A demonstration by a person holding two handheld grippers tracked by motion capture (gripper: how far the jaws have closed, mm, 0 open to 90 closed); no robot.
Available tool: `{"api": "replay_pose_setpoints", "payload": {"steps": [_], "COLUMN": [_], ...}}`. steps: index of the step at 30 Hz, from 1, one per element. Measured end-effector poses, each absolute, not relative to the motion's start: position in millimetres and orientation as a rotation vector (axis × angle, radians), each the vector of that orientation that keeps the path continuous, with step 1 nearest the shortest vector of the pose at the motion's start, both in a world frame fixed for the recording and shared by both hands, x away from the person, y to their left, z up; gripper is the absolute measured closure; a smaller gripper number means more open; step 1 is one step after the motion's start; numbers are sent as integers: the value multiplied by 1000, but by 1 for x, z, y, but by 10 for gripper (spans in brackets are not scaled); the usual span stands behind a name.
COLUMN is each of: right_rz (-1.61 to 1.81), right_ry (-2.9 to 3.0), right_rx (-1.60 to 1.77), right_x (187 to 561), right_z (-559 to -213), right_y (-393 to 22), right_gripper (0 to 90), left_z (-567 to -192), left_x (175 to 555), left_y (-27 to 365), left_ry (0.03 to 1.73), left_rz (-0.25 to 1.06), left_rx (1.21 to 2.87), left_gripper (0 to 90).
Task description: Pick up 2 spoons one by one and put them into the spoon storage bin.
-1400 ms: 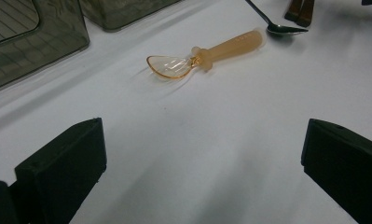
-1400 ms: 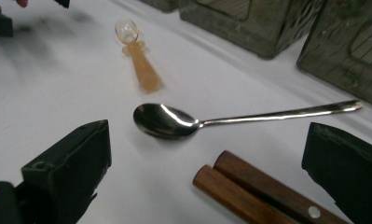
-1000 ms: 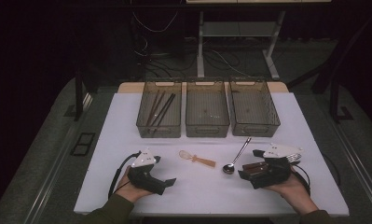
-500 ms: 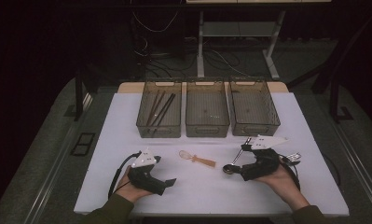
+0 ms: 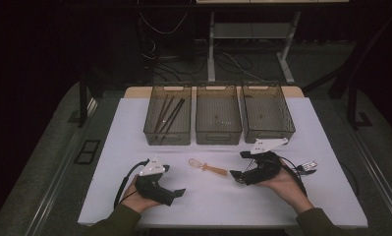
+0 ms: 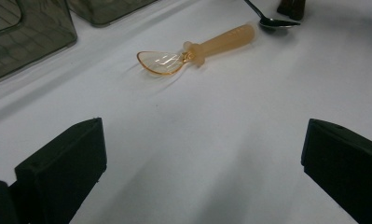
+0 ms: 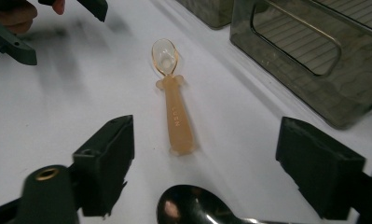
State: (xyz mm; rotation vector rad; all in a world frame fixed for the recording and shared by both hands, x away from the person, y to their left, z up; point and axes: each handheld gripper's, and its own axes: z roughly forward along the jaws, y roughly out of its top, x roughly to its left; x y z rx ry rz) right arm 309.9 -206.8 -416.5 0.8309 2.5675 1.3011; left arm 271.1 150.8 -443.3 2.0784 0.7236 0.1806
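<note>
Fingers of the right gripper (image 5: pixel 237 175) stand wide apart with nothing between their pads, low over the white surface (image 5: pixel 331 147). In the right gripper view the metal spoon (image 7: pixel 197 207) lies right at the base of those fingers, its bowl between them. Just beyond it the orange plastic spoon (image 7: pixel 173 100) lies along the gap, handle end nearest the fingers and clear bowl pointing away. Raised letters run down that handle; they are too faint to read with certainty.

Fingers of the left gripper (image 5: pixel 176 192) are also spread wide and hold nothing. In the left gripper view the orange plastic spoon (image 6: pixel 197 49) lies ahead of them, well apart, its bowl toward the left finger's side and its handle slanting up toward the metal spoon (image 6: pixel 272 18), whose bowl sits just past the handle's end.

Beyond both pairs of fingers three smoky see-through bins stand side by side in the high view. The left bin (image 5: pixel 167 119) holds dark chopsticks (image 5: pixel 171 115). Middle bin (image 5: pixel 218 114) and right bin (image 5: pixel 266 112) look bare apart from their ribbed floors. A small fork-like piece (image 5: pixel 309 165) lies on the surface just outside the right hand (image 5: pixel 287 183). Nothing lies between either pair of fingers and the orange plastic spoon.
</note>
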Motion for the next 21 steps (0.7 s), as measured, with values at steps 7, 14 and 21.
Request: {"api": "replay_pose_setpoints", "payload": {"steps": [7,14,21], "right_rz": [1272,1222,1174], "right_ry": [2631,2703,2752], "right_rx": [794,755,736], "right_x": [320,329,335], "right_z": [-422,-428,-436], "right_y": [-190,-172,-161], "right_gripper": [288,372,472], "left_z": [-443,-443,-443], "left_x": [271,271,270], "left_y": [151,151,150], "left_ry": [722,715,707], "left_rz": [176,181,182], "left_rx": [2077,2077,2076], "left_gripper": [0,0,0]}}
